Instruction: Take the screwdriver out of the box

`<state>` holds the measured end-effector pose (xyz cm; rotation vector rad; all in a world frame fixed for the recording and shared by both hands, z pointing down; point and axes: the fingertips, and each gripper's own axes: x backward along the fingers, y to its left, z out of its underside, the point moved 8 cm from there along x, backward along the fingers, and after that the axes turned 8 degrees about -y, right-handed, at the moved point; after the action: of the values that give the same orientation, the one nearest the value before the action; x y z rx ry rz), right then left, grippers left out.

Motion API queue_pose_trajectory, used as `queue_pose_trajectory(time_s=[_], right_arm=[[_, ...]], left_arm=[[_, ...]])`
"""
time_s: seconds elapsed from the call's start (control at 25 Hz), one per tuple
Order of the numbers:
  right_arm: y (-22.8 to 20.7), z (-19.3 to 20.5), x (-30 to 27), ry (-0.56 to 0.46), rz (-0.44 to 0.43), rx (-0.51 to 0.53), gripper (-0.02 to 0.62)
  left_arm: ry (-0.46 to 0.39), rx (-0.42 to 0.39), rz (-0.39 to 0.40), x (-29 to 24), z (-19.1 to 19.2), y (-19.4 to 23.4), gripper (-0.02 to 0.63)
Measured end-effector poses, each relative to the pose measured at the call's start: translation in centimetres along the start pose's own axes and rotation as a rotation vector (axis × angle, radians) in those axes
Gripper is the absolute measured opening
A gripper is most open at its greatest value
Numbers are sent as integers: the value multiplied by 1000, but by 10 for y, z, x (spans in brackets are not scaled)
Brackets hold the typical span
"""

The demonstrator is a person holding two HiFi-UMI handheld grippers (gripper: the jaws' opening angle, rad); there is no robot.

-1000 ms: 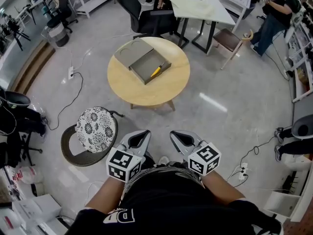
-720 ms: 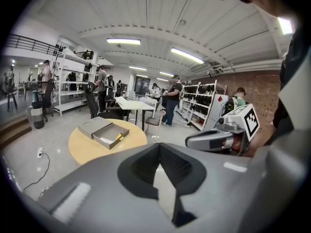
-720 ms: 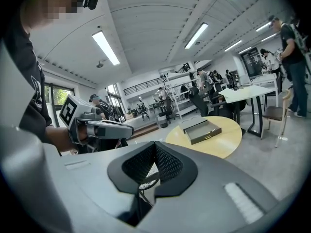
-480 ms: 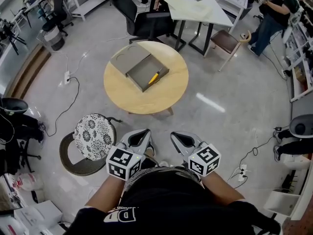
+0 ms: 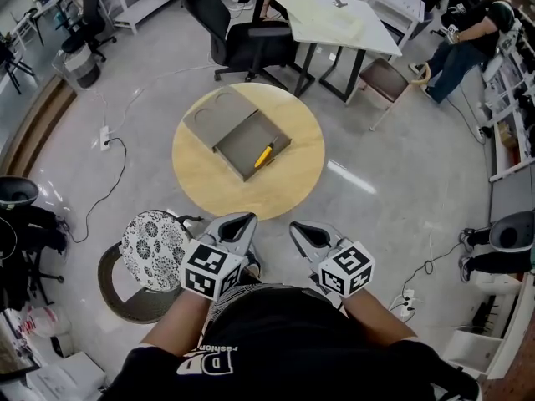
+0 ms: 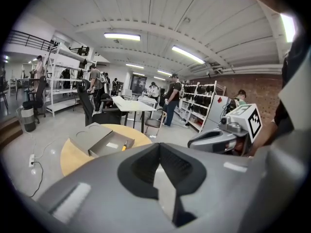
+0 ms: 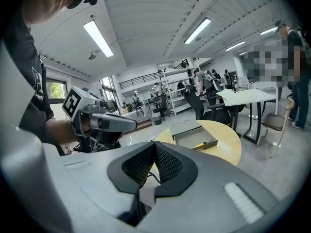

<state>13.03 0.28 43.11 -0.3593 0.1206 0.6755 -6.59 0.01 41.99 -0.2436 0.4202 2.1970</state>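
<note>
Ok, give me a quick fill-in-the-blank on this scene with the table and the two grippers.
1. The yellow-handled screwdriver lies in the open grey ____.
2. That sits on a ____ wooden table.
3. The left gripper and right gripper, short of the table, are closed and hold ____.
Missing words: box; round; nothing.
</note>
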Motion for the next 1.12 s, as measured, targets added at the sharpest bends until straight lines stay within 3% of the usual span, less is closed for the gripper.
queue_pose_trajectory(time_s=[0.28, 0.72, 1.12], right_arm=[[-26, -27, -49, 9, 34, 11, -2], [-55, -30, -106, 32, 117, -5, -2], [-83, -29, -115, 51, 147, -39, -2]], left_arm=[[2, -19, 42, -35, -28, 49, 55], [28, -62, 75, -68, -41, 121, 55], [103, -74, 87, -104, -29, 129, 55]])
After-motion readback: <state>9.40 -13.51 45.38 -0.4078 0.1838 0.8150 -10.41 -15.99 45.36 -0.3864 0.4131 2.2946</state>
